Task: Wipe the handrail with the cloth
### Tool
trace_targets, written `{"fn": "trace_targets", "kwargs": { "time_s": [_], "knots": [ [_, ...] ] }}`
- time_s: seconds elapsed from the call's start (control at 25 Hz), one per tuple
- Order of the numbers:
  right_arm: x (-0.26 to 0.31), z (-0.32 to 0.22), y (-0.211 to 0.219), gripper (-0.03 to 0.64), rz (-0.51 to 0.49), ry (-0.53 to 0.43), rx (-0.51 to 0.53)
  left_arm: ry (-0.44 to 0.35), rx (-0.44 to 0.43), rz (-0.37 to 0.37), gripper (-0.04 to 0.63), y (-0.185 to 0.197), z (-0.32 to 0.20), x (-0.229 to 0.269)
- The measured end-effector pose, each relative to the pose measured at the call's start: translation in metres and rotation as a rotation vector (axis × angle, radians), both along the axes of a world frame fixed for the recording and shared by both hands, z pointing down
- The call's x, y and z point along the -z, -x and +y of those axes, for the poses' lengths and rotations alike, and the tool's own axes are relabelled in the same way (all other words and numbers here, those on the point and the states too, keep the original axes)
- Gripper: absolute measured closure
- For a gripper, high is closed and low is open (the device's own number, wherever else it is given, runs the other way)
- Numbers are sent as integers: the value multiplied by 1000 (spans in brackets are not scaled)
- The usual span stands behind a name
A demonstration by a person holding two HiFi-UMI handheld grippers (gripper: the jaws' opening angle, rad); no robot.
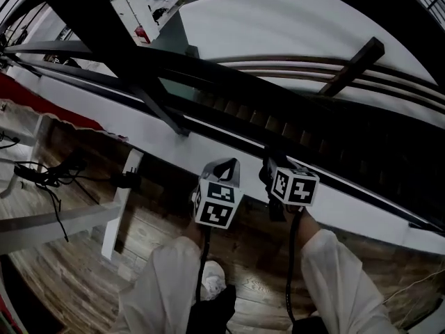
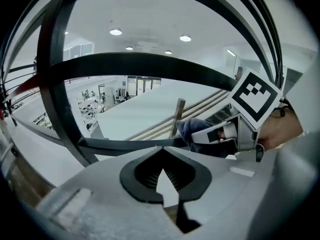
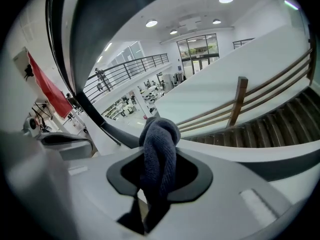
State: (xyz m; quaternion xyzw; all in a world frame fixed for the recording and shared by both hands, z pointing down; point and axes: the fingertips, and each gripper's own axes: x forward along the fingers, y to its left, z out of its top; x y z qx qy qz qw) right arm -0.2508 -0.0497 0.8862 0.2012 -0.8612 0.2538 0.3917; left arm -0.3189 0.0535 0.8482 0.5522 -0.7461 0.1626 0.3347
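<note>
Right gripper view shows your right gripper [image 3: 156,204] clamped on the bunched cloth [image 3: 160,149], near the handrail [image 1: 229,82]; press it flat along the rail's top edge. Your left gripper's [image 2: 163,186] jaws sit together, empty.

Dark blue-grey cloth [image 3: 159,154]; black handrail [image 1: 229,82]; black-and-white square-patterned cubes [image 1: 217,204]; white sleeves [image 1: 163,284]; brown wood-grain floor [image 1: 62,277]; red banner [image 3: 47,91]; brown post [image 3: 239,101].

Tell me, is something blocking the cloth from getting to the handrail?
No, nothing visible does. The right tool is shut on the cloth, and the cloth sits right up by the dark handrail with no object between them.
</note>
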Motion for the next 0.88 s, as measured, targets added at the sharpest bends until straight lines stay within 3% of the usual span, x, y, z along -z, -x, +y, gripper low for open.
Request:
{"fn": "trace_targets", "kwargs": {
  "time_s": [0.88],
  "knots": [
    [0,-93,-180,511,-37,-36,-107,9,-144,3,592,-162,-97,-13]
  ]
}}
